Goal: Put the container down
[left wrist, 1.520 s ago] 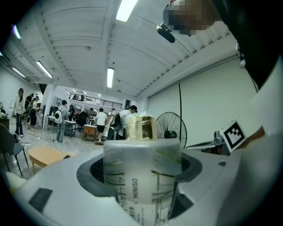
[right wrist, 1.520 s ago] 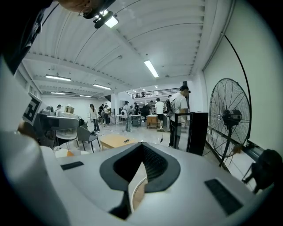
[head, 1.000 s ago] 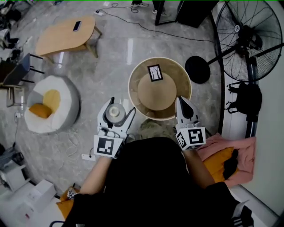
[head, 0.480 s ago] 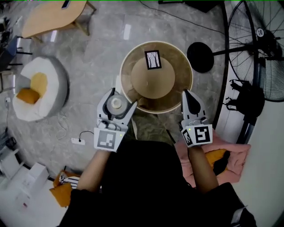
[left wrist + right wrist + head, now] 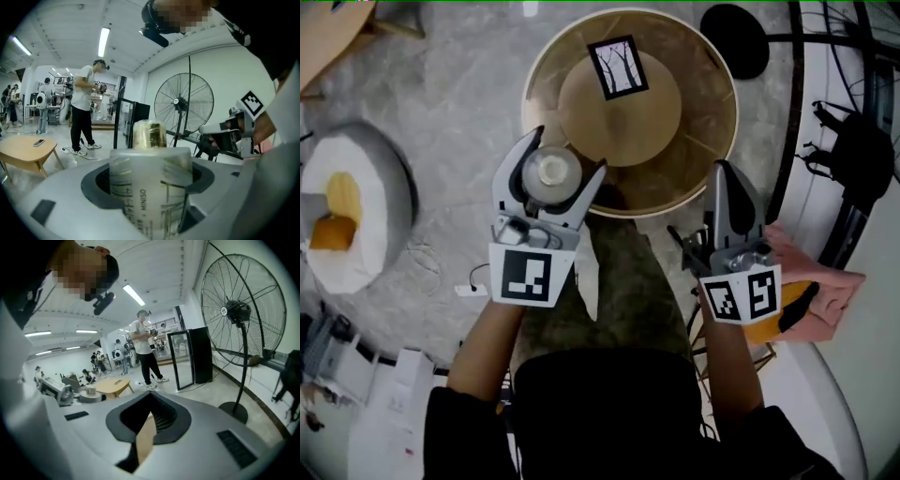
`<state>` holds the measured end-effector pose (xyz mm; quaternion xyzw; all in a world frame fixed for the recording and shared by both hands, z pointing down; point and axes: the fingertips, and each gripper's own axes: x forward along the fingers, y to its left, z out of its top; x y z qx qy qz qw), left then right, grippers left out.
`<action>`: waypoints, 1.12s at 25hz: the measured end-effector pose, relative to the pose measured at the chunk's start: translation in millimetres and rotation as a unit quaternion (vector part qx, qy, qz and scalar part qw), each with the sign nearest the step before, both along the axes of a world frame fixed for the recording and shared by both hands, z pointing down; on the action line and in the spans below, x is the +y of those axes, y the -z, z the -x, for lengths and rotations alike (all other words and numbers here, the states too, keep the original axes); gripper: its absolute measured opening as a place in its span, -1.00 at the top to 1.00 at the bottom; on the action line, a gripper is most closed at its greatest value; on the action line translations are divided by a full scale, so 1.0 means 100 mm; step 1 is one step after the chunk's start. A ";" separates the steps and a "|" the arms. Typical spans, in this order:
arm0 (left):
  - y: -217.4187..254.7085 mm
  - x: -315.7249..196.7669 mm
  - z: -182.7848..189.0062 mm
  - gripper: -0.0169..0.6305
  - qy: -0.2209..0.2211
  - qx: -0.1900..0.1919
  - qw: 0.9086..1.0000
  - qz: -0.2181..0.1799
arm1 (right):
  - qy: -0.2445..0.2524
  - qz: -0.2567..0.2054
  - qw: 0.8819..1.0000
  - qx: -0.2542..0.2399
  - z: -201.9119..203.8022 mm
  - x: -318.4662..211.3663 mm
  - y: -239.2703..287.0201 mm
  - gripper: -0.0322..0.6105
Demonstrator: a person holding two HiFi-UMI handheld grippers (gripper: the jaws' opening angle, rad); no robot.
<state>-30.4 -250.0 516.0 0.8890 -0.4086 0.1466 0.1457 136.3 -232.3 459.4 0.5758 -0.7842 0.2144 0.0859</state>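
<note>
My left gripper [image 5: 570, 150] is held out ahead of my chest. Its jaws point forward and clamp the container [image 5: 551, 172] from both sides, and its marker cube faces up. My right gripper [image 5: 727, 173] sits well apart to the right and slightly nearer me, with its jaws pressed together, nothing between them, and its cube up too. My left forearm [image 5: 483, 347] and right forearm [image 5: 727, 361] reach forward bare from black sleeves, roughly parallel.

1. The left gripper [image 5: 565, 155], clamped on the translucent printed plastic container [image 5: 551, 171], has moved from beside the round tan wooden table [image 5: 703, 112] to over its near-left edge.
2. The table now shows larger in the head view.
</note>
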 end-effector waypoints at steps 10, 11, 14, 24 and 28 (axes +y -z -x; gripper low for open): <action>-1.72 -0.61 -0.21 -0.14 -0.053 -0.009 0.999 -0.001 | 0.034 0.006 0.999 0.018 0.40 -0.06 -1.24 0.83; -1.84 -0.64 -0.24 -0.14 -0.059 -0.008 0.998 -0.002 | 0.027 0.009 0.999 0.018 0.38 -0.08 -1.33 0.83; -2.20 -0.71 -0.34 -0.14 -0.076 -0.019 0.997 -0.015 | 0.019 0.014 1.000 0.018 0.39 -0.11 -1.60 0.83; -2.99 -0.77 -0.70 -0.14 -0.094 -0.037 0.995 -0.019 | 0.015 0.044 0.999 0.027 0.30 -0.09 -2.13 0.83; -3.14 -0.80 -0.78 -0.14 -0.098 -0.044 0.994 -0.016 | 0.020 0.049 0.999 0.009 0.29 -0.11 -2.17 0.83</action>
